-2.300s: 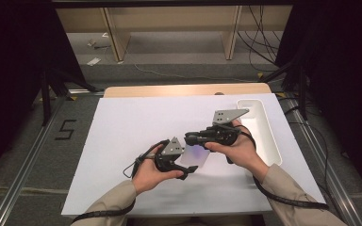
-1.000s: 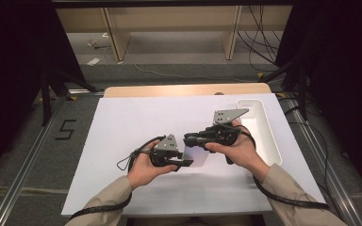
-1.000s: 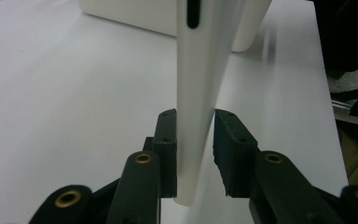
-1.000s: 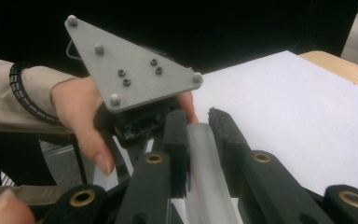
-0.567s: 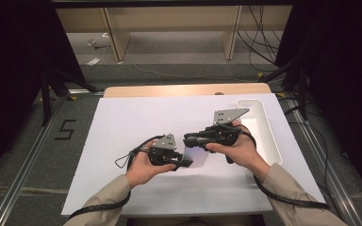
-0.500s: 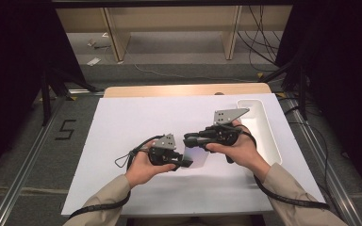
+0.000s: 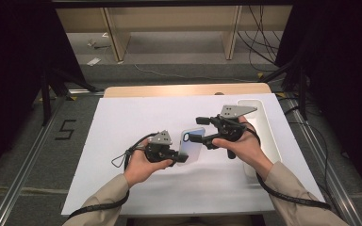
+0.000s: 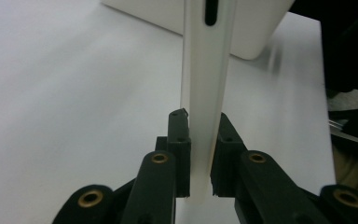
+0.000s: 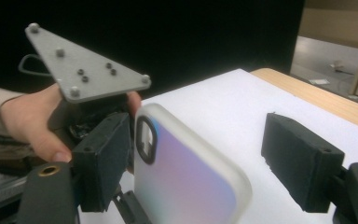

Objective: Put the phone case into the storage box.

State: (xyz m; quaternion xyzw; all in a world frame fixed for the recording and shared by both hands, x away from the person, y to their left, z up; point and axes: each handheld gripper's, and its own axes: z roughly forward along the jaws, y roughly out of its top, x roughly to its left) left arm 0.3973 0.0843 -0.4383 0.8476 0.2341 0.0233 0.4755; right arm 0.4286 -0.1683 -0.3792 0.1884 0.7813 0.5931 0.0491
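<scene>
I am pinching the phone case (image 7: 191,145) edgewise in my left gripper (image 7: 178,156), held above the counter (image 7: 122,117). My right gripper (image 9: 205,168) is spreading wide around its camera-hole end (nearer jaw almost touching), long axis running between them.

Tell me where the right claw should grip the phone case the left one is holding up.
Grip the free end of the phone case near its camera cutout, coming in from the right so the open right claw straddles its two flat faces. The left claw already pinches the other end, and the case stands on edge, so its thin walls probably offer less purchase.
</scene>
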